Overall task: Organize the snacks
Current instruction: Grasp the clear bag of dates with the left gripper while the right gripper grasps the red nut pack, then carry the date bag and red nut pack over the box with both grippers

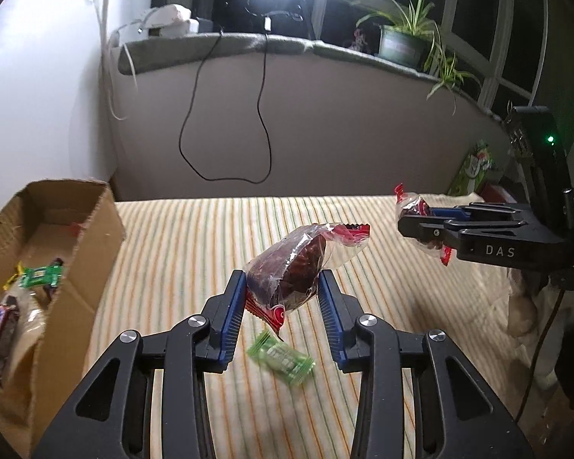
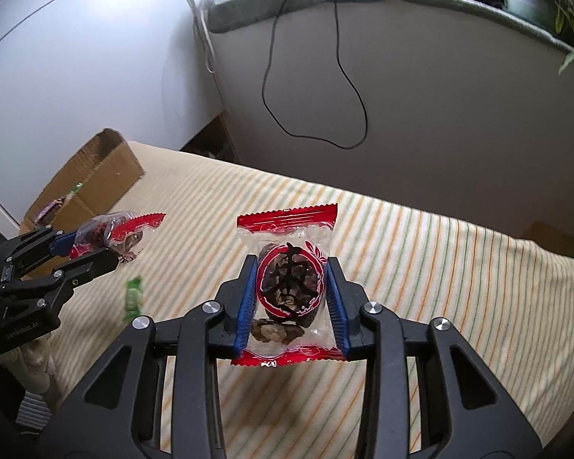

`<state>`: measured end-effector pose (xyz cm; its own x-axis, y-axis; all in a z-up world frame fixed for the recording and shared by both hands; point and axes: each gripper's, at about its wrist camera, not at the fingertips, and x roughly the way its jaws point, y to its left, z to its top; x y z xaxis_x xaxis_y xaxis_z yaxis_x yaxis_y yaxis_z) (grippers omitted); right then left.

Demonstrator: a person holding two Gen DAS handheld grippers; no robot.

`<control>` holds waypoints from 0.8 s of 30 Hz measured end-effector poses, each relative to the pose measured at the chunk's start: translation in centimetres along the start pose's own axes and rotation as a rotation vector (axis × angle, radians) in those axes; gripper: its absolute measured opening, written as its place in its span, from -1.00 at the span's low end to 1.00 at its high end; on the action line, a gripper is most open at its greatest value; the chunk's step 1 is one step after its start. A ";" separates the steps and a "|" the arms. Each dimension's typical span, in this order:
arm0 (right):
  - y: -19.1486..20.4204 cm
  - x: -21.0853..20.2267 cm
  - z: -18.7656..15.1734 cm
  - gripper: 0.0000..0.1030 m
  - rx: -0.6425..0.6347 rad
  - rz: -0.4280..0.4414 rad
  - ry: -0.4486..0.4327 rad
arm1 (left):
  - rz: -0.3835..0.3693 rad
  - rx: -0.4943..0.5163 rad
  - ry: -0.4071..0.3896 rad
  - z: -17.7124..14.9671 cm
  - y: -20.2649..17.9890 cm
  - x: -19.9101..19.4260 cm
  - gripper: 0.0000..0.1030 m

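My left gripper [image 1: 282, 281] is shut on a red-and-clear date packet [image 1: 294, 267], held above the striped cloth; from the right wrist view that gripper [image 2: 107, 246] and its packet [image 2: 114, 231] show at the left. My right gripper [image 2: 291, 271] is shut on a second date packet [image 2: 289, 287] with a red seal and a black character, also off the cloth; the left wrist view shows it [image 1: 415, 216] at the right. A green candy [image 1: 281, 357] lies on the cloth below my left fingers, and the same candy [image 2: 134, 296] appears in the right wrist view.
A cardboard box [image 1: 76, 252] with several snacks stands at the table's left edge, box [image 2: 95, 176] also in the other view. The striped cloth [image 1: 382, 344] covers the table. Behind it runs a low wall with hanging cables, a sill and a potted plant [image 1: 401, 38].
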<state>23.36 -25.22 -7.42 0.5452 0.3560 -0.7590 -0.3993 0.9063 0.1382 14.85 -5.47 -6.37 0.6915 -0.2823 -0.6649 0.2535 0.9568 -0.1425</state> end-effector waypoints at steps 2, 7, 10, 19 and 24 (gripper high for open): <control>0.6 -0.6 0.3 -0.31 -0.011 0.005 -0.010 | 0.005 -0.006 -0.017 0.0 0.4 -0.9 -0.29; 2.8 -1.5 0.9 -0.31 -0.045 0.017 -0.028 | 0.020 -0.026 -0.059 0.0 1.5 -3.4 -0.29; 4.4 -1.9 1.6 -0.31 -0.074 0.028 -0.037 | 0.039 -0.043 -0.081 -0.3 2.8 -4.9 -0.29; 9.1 -1.3 3.7 -0.31 -0.144 0.058 -0.053 | 0.111 -0.101 -0.127 -0.9 6.9 -7.9 -0.29; 11.6 -0.5 5.0 -0.31 -0.176 0.090 -0.055 | 0.166 -0.138 -0.146 -1.2 9.5 -9.3 -0.29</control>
<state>22.10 -13.72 -2.23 0.5390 0.4500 -0.7120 -0.5685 0.8181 0.0866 10.01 6.37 -2.38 0.8091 -0.1176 -0.5758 0.0403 0.9886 -0.1453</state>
